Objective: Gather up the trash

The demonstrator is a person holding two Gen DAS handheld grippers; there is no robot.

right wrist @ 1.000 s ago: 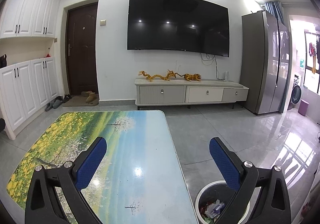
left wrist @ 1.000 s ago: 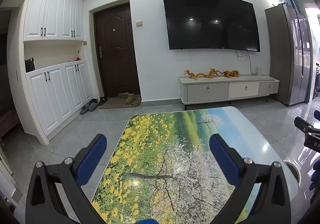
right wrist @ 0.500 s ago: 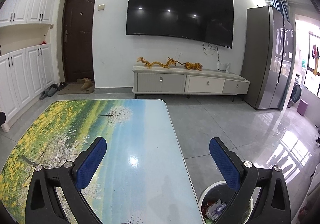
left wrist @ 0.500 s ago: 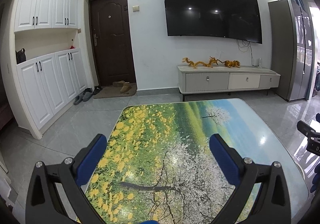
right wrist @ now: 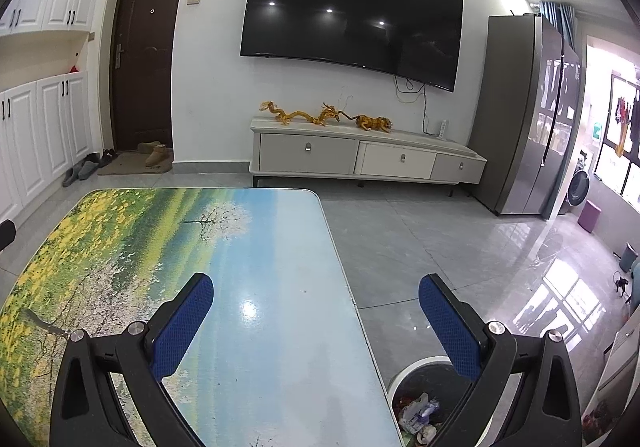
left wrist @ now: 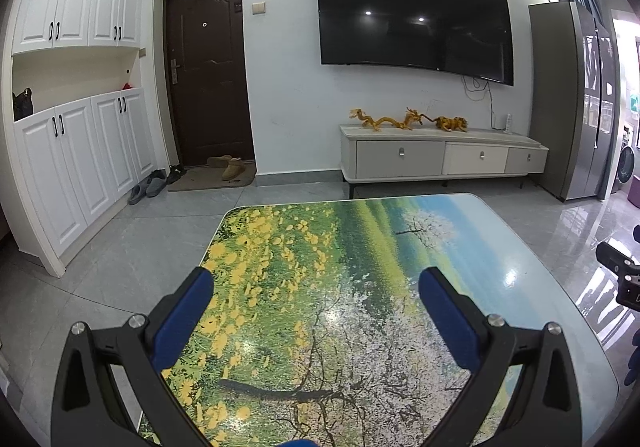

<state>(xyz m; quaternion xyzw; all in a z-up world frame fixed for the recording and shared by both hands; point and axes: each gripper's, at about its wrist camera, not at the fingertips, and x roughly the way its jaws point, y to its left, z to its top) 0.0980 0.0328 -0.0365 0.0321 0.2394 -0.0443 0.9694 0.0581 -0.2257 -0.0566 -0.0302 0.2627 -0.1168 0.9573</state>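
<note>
Your left gripper and right gripper hover over the worktop, jaws wide and empty; the bin holds trash.

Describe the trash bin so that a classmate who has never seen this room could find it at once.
Start at the table with the printed landscape top. On the floor beside its right edge, at the near end, stands the trash bin: round, white-rimmed, open, with crumpled wrappers inside. Nothing else there holds trash.
</note>
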